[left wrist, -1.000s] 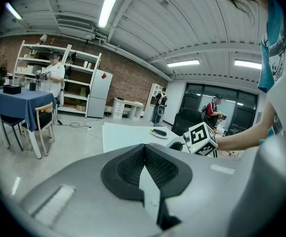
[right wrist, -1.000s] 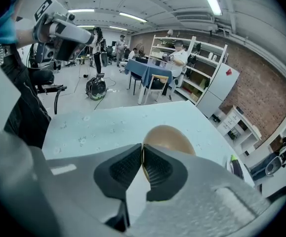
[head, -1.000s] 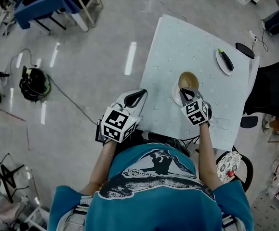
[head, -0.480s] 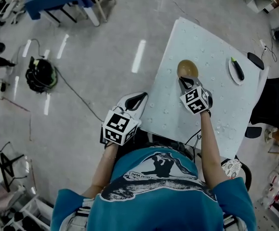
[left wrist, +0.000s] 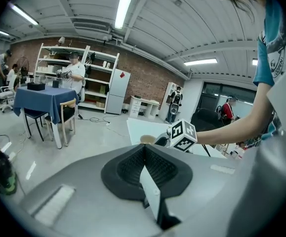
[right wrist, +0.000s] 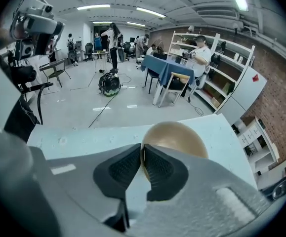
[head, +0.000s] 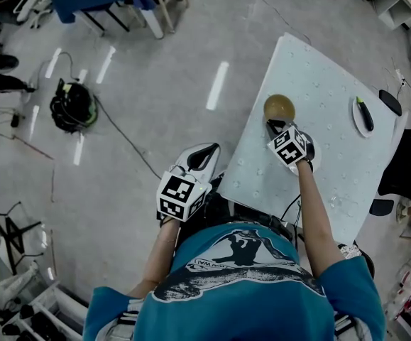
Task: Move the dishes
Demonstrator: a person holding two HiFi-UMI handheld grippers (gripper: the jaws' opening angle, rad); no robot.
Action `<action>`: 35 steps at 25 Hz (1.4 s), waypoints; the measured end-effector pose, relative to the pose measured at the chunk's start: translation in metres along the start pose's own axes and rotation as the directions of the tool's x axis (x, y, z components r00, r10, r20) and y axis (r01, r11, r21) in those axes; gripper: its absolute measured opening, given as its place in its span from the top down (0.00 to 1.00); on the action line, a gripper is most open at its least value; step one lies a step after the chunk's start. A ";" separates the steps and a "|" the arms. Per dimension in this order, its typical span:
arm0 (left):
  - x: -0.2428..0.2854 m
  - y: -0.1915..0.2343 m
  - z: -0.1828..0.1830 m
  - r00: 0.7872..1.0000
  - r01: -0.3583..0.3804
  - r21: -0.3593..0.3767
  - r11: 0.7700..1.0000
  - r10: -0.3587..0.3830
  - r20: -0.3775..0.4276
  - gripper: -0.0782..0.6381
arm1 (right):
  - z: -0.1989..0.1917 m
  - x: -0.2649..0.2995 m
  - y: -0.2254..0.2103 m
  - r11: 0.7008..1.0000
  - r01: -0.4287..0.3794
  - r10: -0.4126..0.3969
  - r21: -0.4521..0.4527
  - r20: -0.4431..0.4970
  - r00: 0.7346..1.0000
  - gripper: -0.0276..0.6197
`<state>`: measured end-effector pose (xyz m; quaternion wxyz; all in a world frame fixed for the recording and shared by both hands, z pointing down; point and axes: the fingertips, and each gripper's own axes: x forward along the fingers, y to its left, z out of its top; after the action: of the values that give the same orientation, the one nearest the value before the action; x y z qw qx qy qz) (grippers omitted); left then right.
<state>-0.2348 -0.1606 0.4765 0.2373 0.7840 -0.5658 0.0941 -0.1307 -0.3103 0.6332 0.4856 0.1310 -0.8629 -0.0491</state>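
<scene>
Bowl [head: 279,107] in the head view has left its white plate [head: 312,159], now farther along the table [head: 333,69]. Left gripper view: left gripper [left wrist: 143,154] clenched empty, idle. Right gripper view: right gripper [right wrist: 142,163] pinching the bowl's rim, so I'm mid-carry.

A round tan bowl [head: 279,108] sits mouth up over the left part of the pale table [head: 319,69]. Its rim at 6 o'clock is pinched between the jaws of the right gripper [head: 272,125]. Whether it rests on the table or hangs just clear cannot be told. Well apart, at its 3 o'clock, a small white plate [head: 356,116] lies flat near the table's edge.
</scene>
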 end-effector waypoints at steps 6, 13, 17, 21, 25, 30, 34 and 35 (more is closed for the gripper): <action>-0.003 0.007 -0.001 1.000 0.023 0.010 1.000 -0.023 -0.006 0.87 | 0.001 0.002 0.007 0.998 0.016 -0.016 0.069 0.000 1.000 0.81; 0.010 -0.007 0.004 0.995 0.099 0.044 0.994 -0.099 -0.010 0.87 | 0.004 -0.021 0.007 0.990 0.060 -0.065 0.129 0.034 0.997 0.68; 0.019 -0.017 0.007 0.988 0.154 0.078 0.985 -0.153 -0.026 0.87 | 0.008 -0.040 0.011 0.980 0.082 -0.098 0.179 0.083 0.992 0.68; 0.027 -0.028 0.008 0.977 0.212 0.109 0.971 -0.208 -0.045 0.87 | 0.002 -0.060 0.021 0.968 0.120 -0.144 0.220 0.097 0.985 0.68; 0.032 -0.036 0.009 0.960 0.279 0.143 0.949 -0.271 -0.075 0.87 | -0.004 -0.084 0.032 0.937 0.167 -0.211 0.308 0.114 0.971 0.68; 0.035 -0.050 0.003 0.926 0.374 0.169 0.912 -0.356 -0.124 0.87 | -0.022 -0.115 0.052 0.857 0.209 -0.299 0.471 0.124 0.946 0.71; 0.042 -0.059 -0.005 0.895 0.439 0.181 0.880 -0.413 -0.165 0.87 | -0.039 -0.136 0.064 0.777 0.224 -0.354 0.588 0.115 0.928 0.72; 0.044 -0.062 -0.008 0.887 0.455 0.185 0.871 -0.426 -0.178 0.87 | -0.043 -0.140 0.068 0.763 0.228 -0.362 0.605 0.107 0.926 0.72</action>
<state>-0.1614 -0.1787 0.4853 0.2004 0.9060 -0.3408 0.1513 -0.0371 -0.2051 0.5541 0.3109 0.4018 -0.8519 0.1270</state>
